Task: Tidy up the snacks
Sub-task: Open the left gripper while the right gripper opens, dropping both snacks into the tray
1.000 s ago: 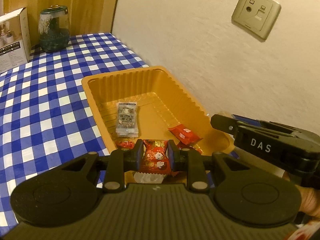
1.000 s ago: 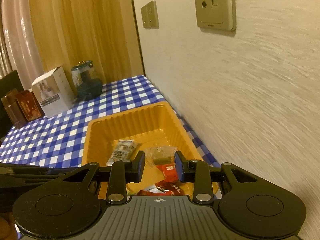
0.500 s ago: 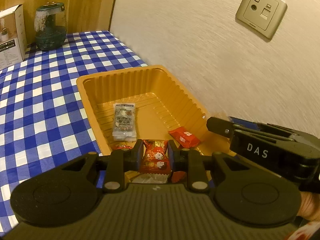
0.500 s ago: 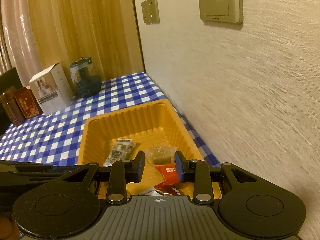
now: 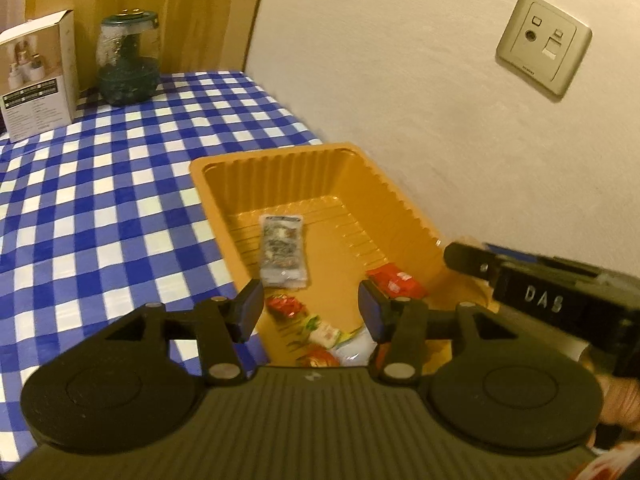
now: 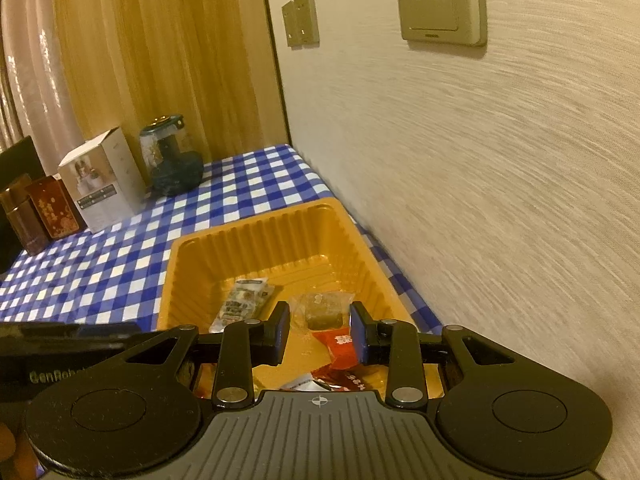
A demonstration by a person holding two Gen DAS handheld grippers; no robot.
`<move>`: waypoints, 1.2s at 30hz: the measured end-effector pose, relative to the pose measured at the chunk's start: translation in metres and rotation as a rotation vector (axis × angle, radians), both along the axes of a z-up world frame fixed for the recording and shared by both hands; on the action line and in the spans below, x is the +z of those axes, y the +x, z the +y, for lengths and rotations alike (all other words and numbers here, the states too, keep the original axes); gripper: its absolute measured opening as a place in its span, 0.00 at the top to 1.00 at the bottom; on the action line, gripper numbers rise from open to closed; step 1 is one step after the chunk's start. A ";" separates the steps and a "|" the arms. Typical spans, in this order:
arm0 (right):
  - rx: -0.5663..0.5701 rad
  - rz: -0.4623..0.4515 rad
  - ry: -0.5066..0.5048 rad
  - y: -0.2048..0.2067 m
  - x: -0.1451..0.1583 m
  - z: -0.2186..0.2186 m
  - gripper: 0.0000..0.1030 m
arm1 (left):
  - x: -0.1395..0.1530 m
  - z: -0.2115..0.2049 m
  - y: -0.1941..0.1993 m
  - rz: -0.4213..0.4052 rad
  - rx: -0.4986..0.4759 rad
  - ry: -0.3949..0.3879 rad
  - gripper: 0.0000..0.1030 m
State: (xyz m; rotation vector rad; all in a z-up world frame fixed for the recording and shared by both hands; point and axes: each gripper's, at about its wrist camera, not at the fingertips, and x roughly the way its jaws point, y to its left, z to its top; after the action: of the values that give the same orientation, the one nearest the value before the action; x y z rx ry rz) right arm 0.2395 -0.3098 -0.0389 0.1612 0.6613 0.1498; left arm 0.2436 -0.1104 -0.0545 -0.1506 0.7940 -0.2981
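Note:
An orange plastic tray (image 5: 320, 168) sits on the blue checked tablecloth against the wall; it also shows in the right wrist view (image 6: 256, 236). Inside lie a clear grey snack packet (image 5: 280, 246), a red packet (image 5: 394, 282), a small red candy (image 5: 285, 306) and more wrappers (image 5: 326, 336) at the near end. My left gripper (image 5: 310, 310) is open and empty above the tray's near end. My right gripper (image 6: 318, 330) is shut on a clear packet holding a brown block (image 6: 322, 312) over the tray. A red packet (image 6: 342, 350) lies below it.
A dark green glass jar (image 5: 128, 62) and a white box (image 5: 38, 76) stand at the table's far end. Brown boxes (image 6: 38, 212) stand further left. The beige wall with sockets (image 5: 542, 42) runs along the tray's right side. The right gripper's body (image 5: 560, 300) reaches in beside mine.
My left gripper opened and let go of the red snack packet, which dropped into the tray's near end. My right gripper still holds the brown-block packet and rose slightly.

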 end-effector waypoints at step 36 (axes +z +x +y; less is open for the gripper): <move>0.064 0.008 0.149 0.014 0.001 0.013 0.33 | -0.012 0.019 -0.010 0.025 0.037 0.010 0.46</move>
State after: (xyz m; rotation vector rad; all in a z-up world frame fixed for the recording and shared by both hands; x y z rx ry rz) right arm 0.2534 -0.2969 -0.0382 0.2842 0.6640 0.2600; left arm 0.2337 -0.0912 -0.0665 -0.1595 0.8170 -0.2577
